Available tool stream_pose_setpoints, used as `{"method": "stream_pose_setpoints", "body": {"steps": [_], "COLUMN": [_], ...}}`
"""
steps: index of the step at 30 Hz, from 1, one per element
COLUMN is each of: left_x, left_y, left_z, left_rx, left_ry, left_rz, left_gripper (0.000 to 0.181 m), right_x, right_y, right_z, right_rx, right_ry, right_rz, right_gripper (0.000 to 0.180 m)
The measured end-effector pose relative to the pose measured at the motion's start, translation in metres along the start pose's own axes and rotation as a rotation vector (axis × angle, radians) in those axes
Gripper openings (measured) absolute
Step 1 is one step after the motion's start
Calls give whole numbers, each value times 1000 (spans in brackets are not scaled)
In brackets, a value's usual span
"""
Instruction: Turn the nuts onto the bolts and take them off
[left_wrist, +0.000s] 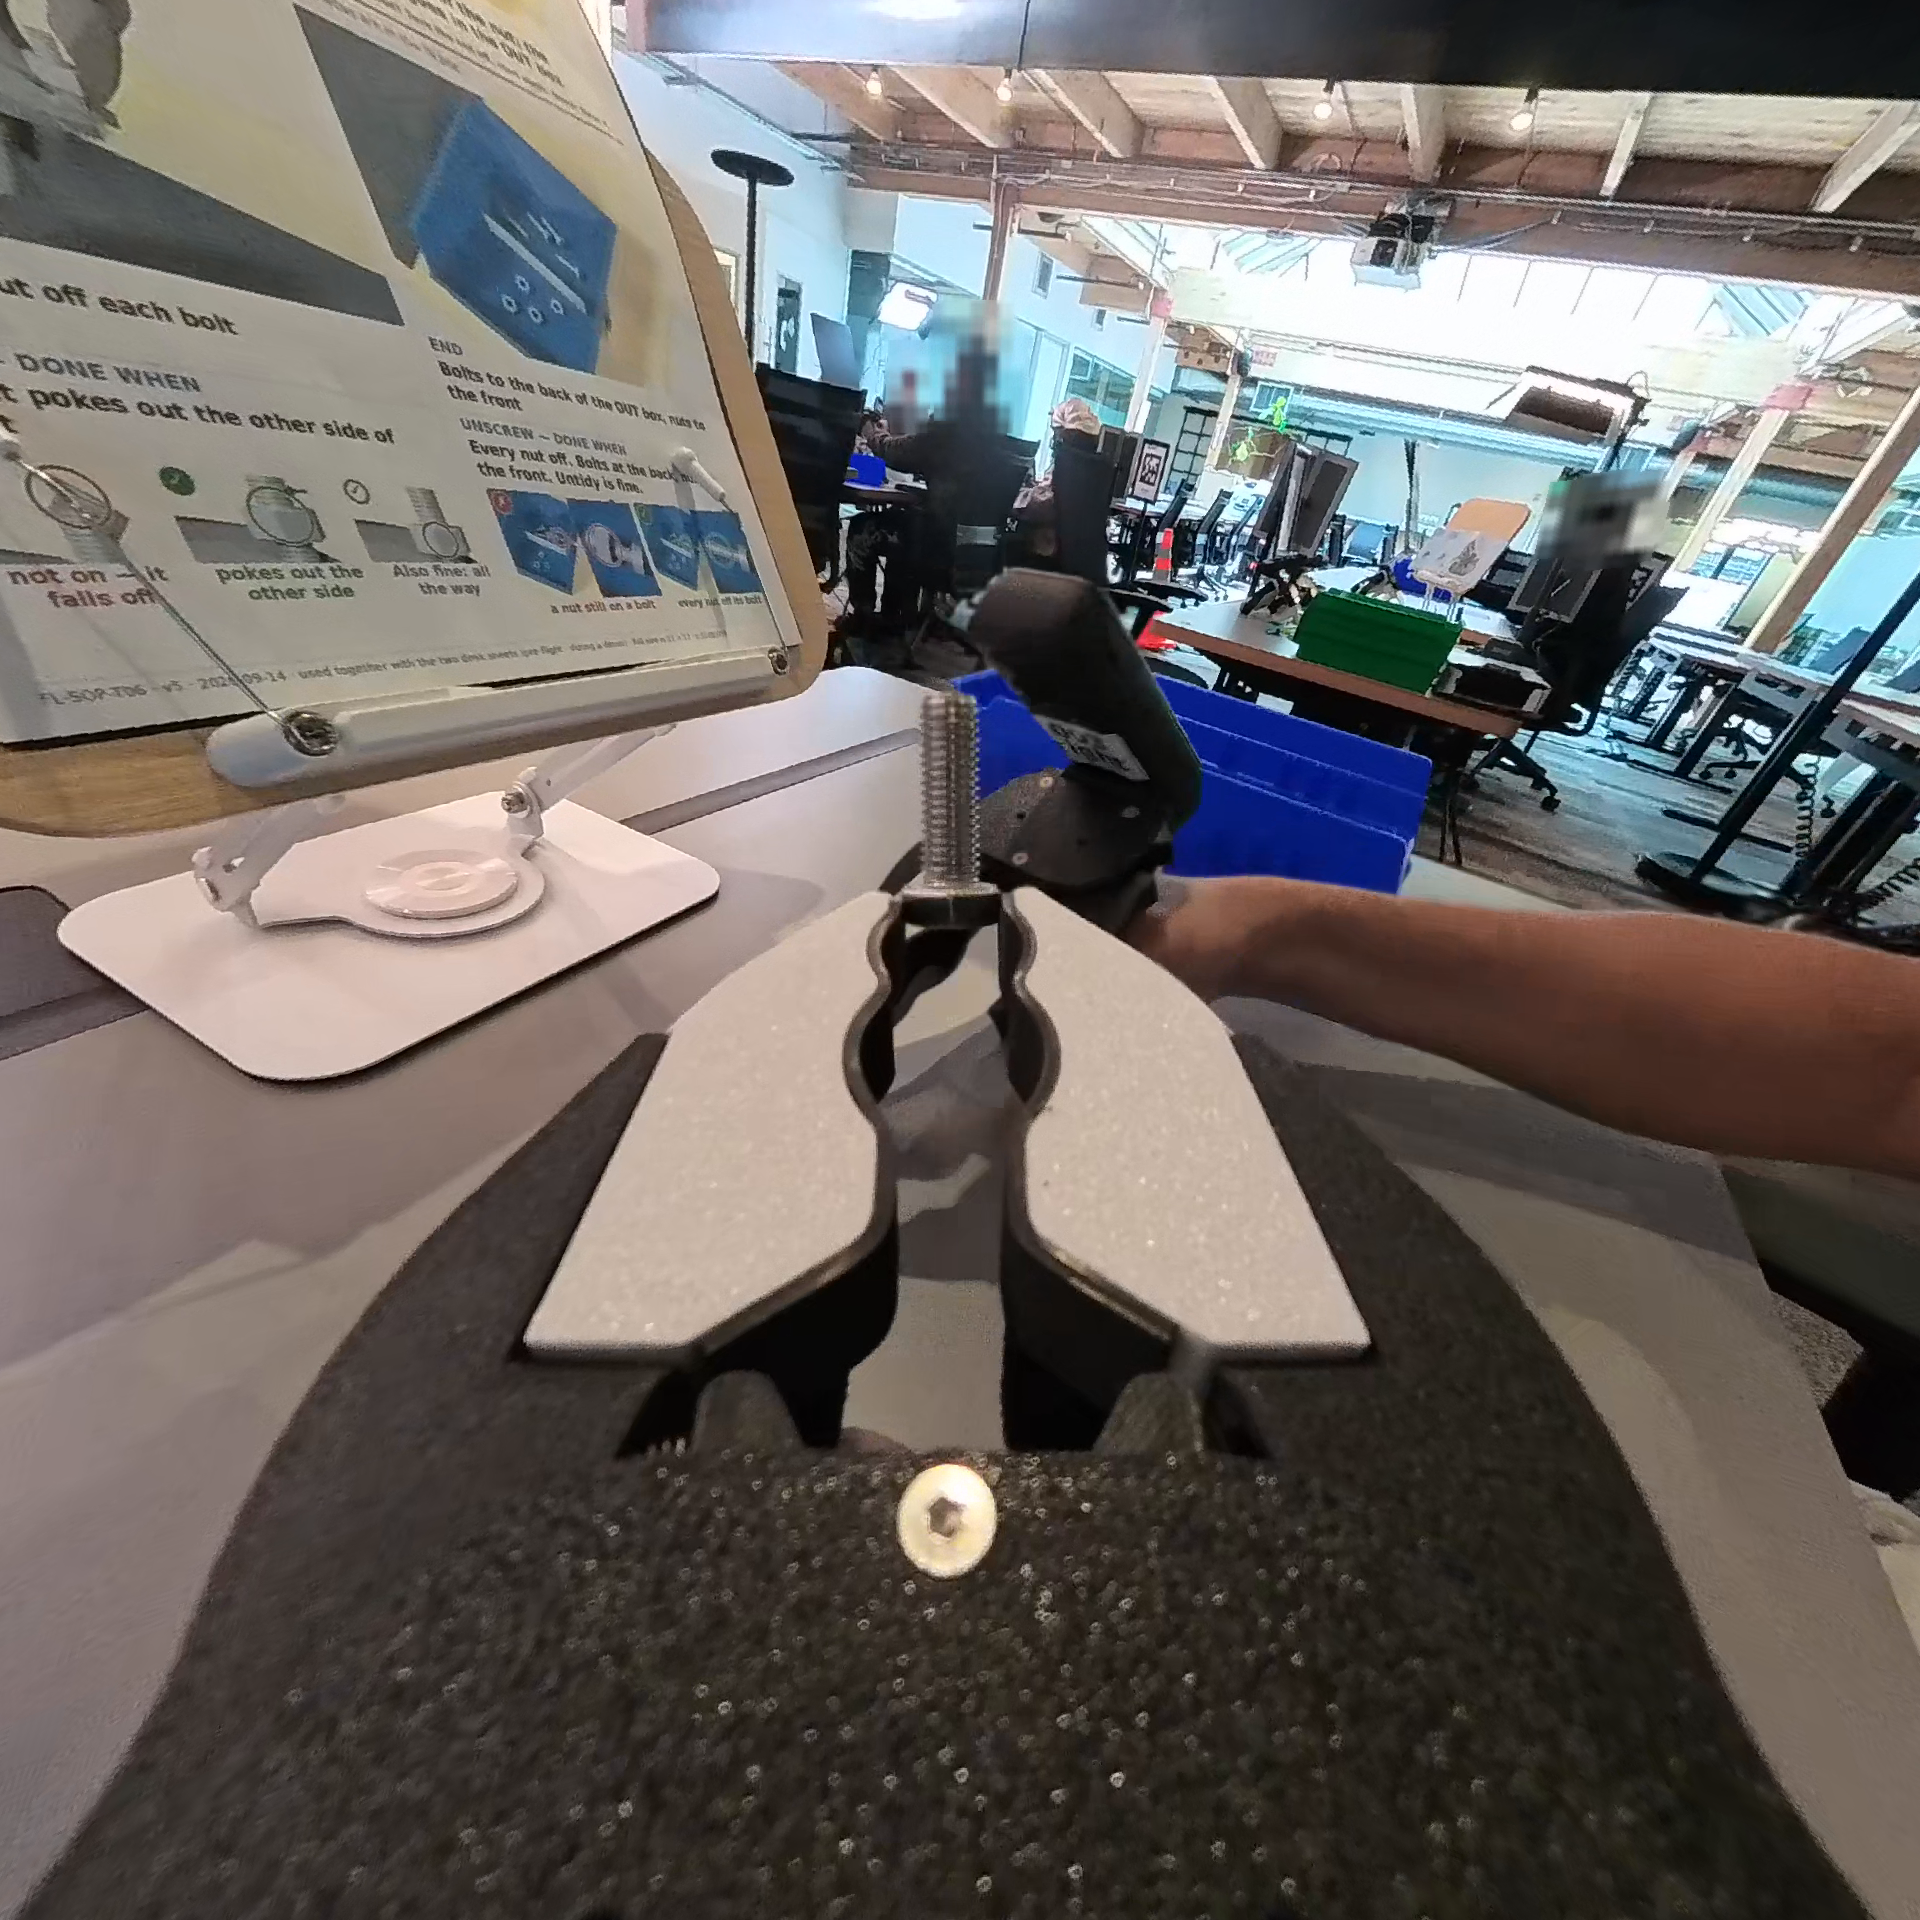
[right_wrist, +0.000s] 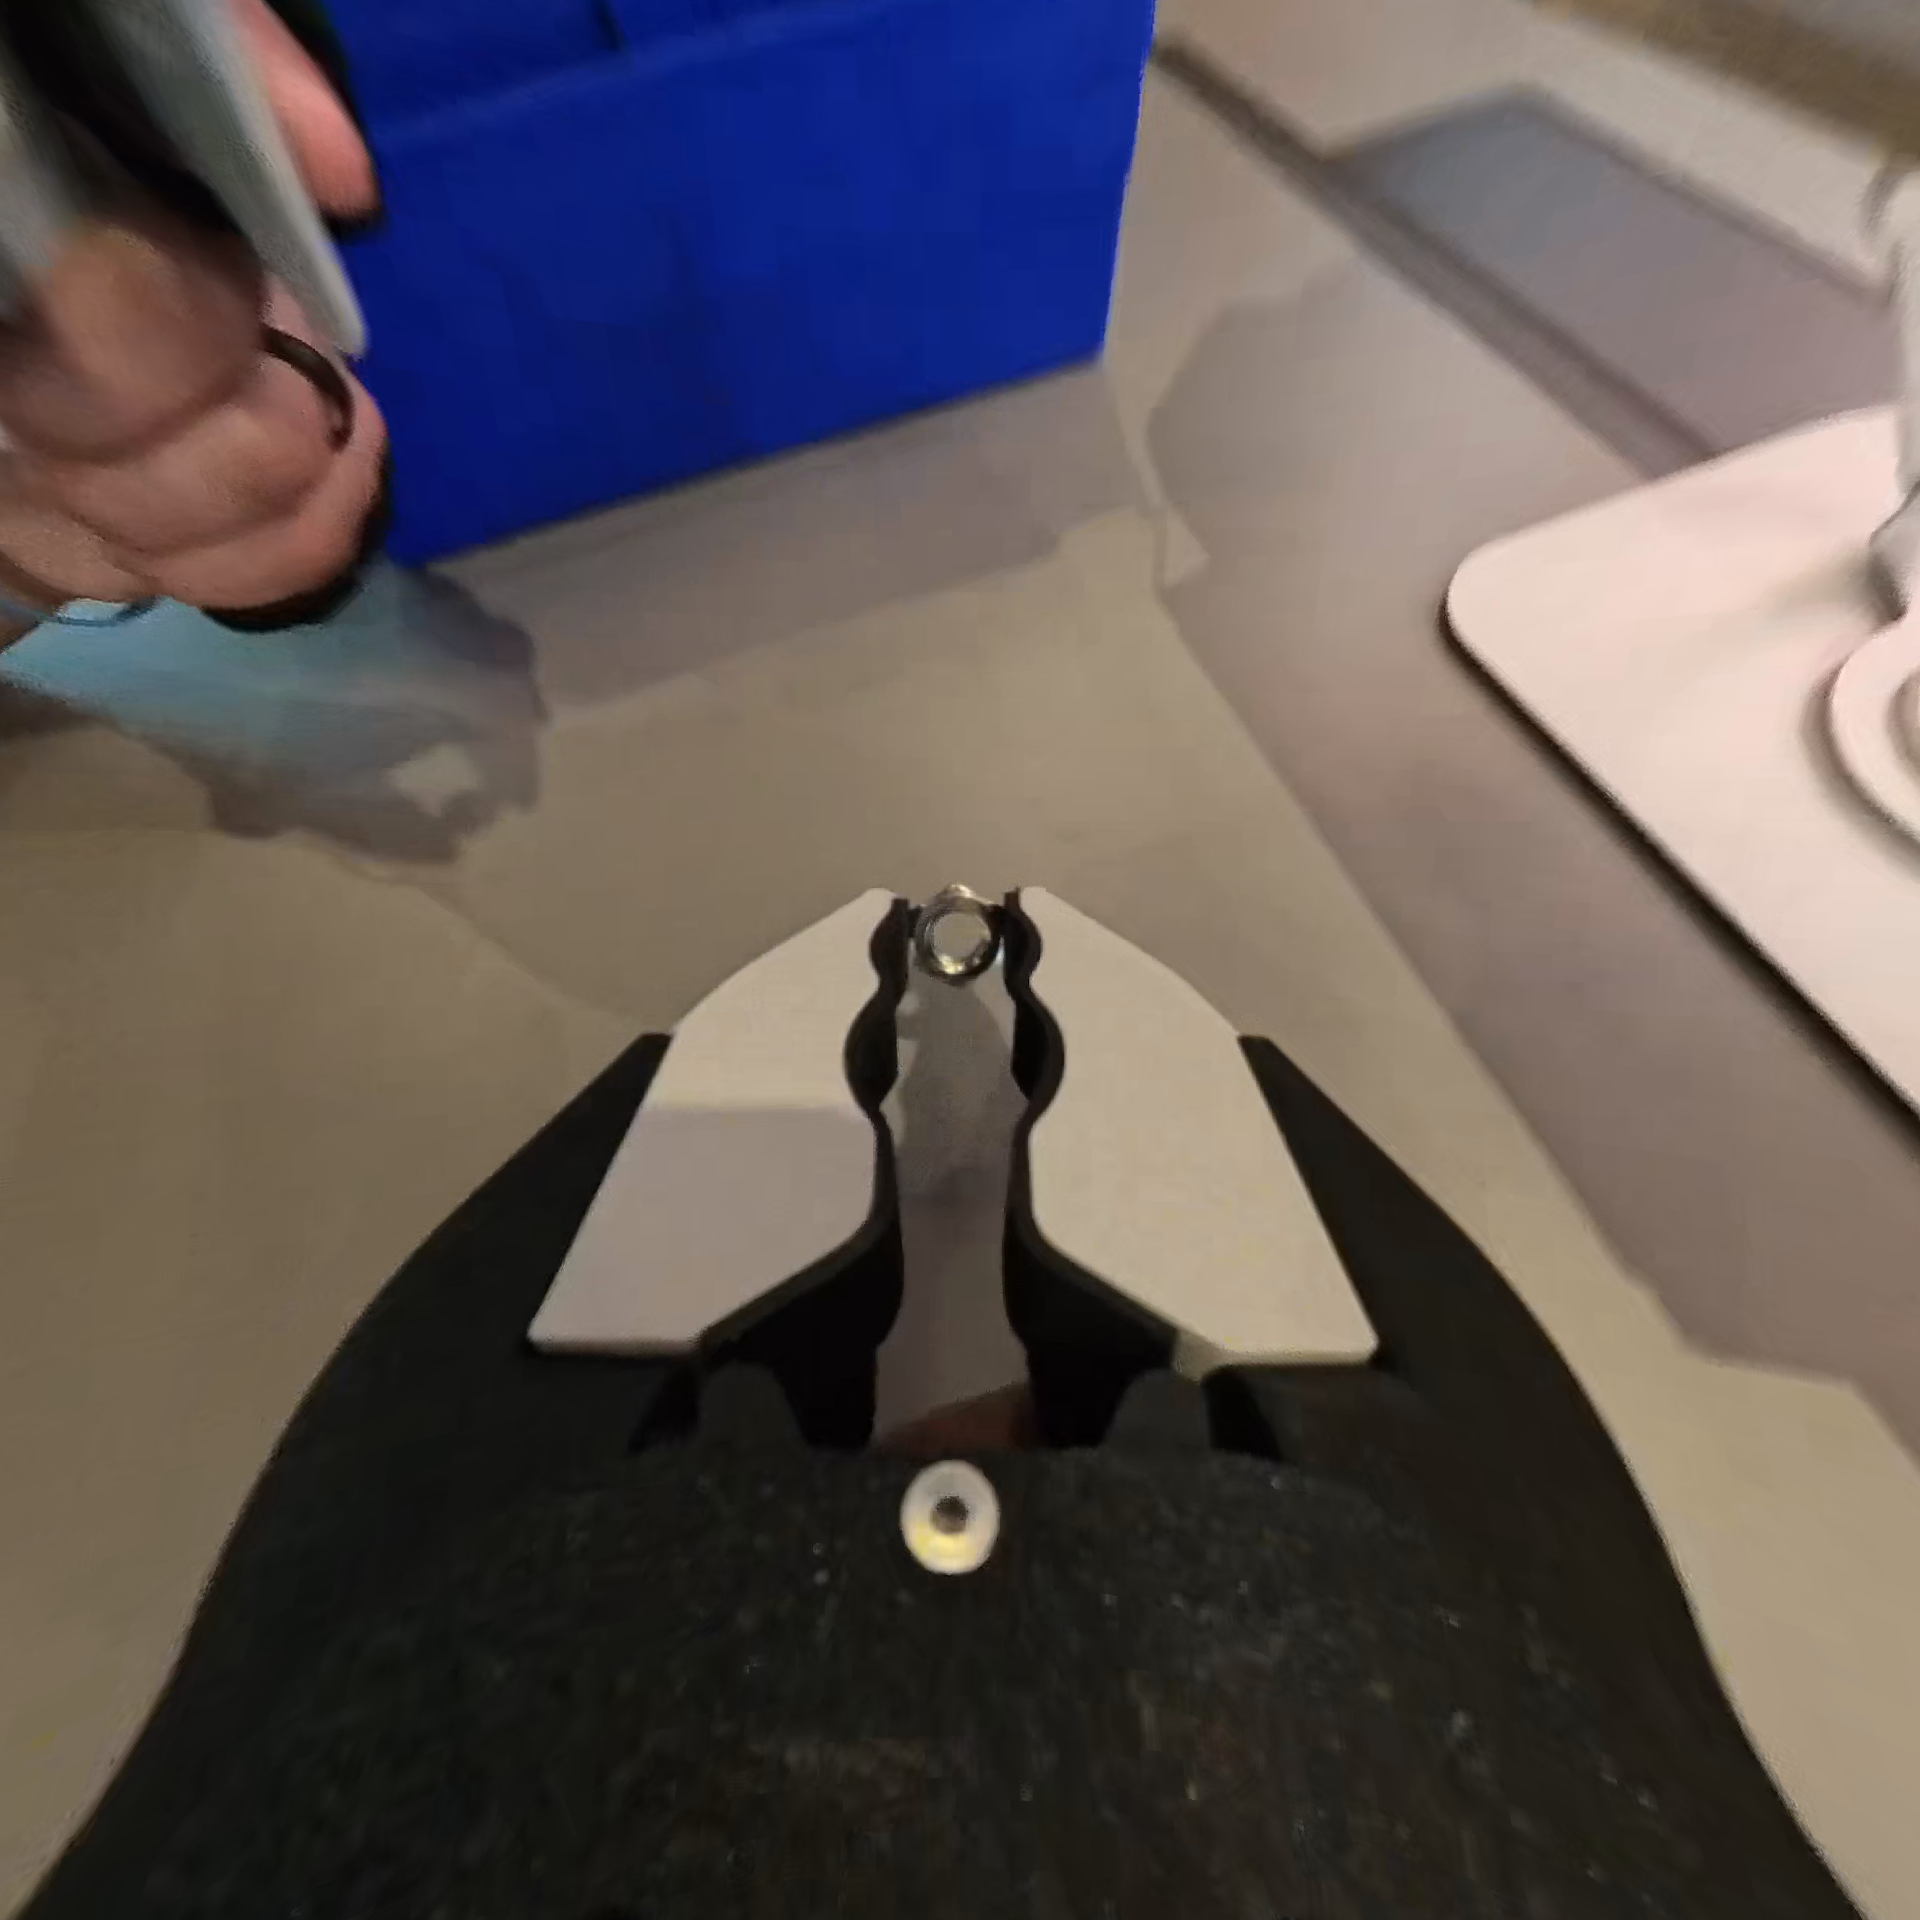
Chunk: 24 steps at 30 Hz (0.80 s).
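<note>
Bolt held upright by its head in left hand-held gripper; nut pinched in right hand-held gripper, apart, unaligned.

Open-plan workshop interior. Exposed pale timber ceiling beams carry small hanging bulbs; a bright band of glazed windows admits daylight at right. Rows of long pale-topped work desks with black wheeled office chairs recede over a dark floor. A tall black floor lamp stands left of centre. In the foreground lies a smooth grey tabletop.
</note>
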<state>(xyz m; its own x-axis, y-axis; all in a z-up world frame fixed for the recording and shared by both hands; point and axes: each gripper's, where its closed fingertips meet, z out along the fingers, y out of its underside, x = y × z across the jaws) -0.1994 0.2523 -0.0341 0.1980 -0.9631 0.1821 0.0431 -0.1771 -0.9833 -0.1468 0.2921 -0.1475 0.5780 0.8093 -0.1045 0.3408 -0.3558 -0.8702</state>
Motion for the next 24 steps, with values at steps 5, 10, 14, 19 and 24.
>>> {"method": "stream_pose_setpoints", "body": {"steps": [5, 10, 14, 19, 24], "left_x": [0, 9, 33, 63, 85], "left_y": [3, 5, 11, 15, 17], "left_z": [1, 1, 3, 5, 6], "left_rx": [-6, -17, -62, -81, -93], "left_ry": [4, 71, 192, 301, 377], "left_rz": [-6, -9, 26, 86, 111], "left_gripper": [16, 16, 16, 16, 16], "right_x": [-18, -51, -83, -100, -117], "right_y": [-41, -72, -91, -104, -102], "right_z": [-25, -56, -87, -119, -129], "right_rx": [332, 513, 541, 403, 87], "right_ry": [-60, -157, -258, -257, -244], "right_rz": [-106, -89, -80, -174, -361], "right_gripper": [17, 17, 17, 17, 17]}}
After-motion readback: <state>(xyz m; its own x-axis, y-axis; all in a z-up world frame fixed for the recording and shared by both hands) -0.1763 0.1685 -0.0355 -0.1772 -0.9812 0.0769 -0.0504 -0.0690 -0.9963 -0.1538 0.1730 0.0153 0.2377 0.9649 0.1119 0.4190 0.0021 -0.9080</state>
